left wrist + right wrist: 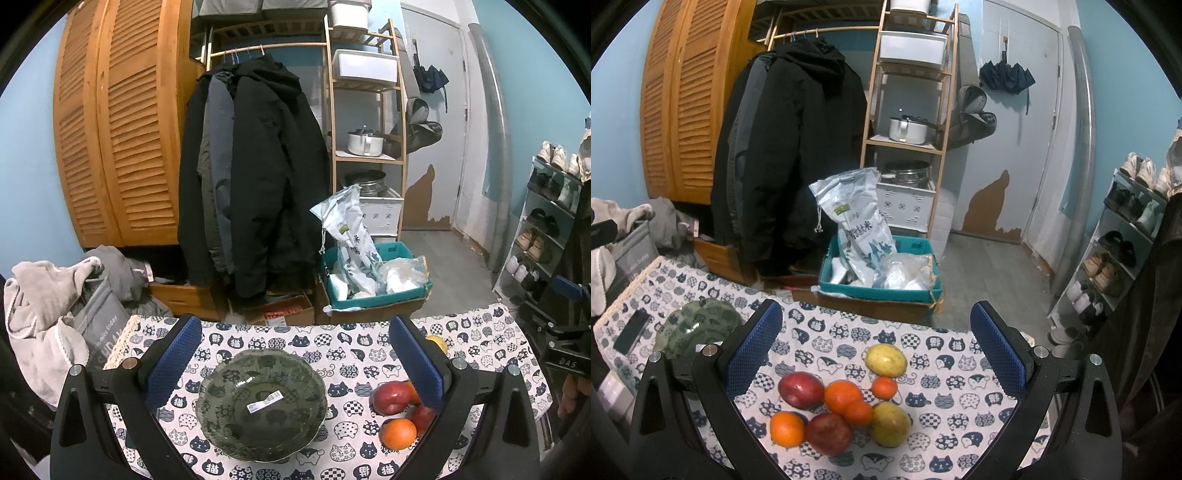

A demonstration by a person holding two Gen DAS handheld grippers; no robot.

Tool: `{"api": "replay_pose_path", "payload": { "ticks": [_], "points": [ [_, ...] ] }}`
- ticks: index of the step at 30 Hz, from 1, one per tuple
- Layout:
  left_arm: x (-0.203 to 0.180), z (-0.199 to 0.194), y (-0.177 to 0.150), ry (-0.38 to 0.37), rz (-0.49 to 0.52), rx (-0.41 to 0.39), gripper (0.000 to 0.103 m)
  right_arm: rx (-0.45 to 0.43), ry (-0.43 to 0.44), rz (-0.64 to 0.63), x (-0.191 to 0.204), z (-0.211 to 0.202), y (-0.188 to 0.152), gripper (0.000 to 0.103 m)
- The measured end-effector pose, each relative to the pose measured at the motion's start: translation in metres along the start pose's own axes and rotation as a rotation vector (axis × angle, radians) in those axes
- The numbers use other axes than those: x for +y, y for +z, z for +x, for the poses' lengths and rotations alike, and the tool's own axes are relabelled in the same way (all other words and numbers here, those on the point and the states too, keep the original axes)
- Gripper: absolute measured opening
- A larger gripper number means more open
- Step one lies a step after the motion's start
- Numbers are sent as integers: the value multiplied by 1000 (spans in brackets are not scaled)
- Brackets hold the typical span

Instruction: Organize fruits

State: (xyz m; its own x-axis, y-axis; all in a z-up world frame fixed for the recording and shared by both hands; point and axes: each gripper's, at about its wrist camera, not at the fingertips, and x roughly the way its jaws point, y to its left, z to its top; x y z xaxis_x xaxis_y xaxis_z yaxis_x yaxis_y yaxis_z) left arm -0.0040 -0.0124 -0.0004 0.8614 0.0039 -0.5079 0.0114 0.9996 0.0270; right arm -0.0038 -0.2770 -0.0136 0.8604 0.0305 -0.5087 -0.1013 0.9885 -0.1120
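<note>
A dark green glass bowl (263, 404) with a barcode sticker sits empty on the cat-print tablecloth (351, 343). My left gripper (293, 360) is open above it, the bowl between the blue pads. Red apples (391, 397) and an orange (399, 433) lie to its right. In the right wrist view my right gripper (875, 350) is open above a cluster of fruit: two red apples (800, 389), several oranges (843, 397) and two yellow-green fruits (885, 360). The bowl (698, 326) is at the left there.
A black phone (631, 335) lies left of the bowl. Beyond the table's far edge stand a teal crate (879, 288) with a rice bag, hanging black coats (255, 177), a wooden shelf (365, 122) and a shoe rack (1115, 254). Grey clothes (48, 299) pile at left.
</note>
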Motion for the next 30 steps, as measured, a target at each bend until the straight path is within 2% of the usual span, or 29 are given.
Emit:
{"api": "replay_pose_path", "payload": {
  "ticks": [30],
  "points": [
    [-5,4,3,-27,0,16,102,3,-8,-4,3,-1,2,100]
  ]
}}
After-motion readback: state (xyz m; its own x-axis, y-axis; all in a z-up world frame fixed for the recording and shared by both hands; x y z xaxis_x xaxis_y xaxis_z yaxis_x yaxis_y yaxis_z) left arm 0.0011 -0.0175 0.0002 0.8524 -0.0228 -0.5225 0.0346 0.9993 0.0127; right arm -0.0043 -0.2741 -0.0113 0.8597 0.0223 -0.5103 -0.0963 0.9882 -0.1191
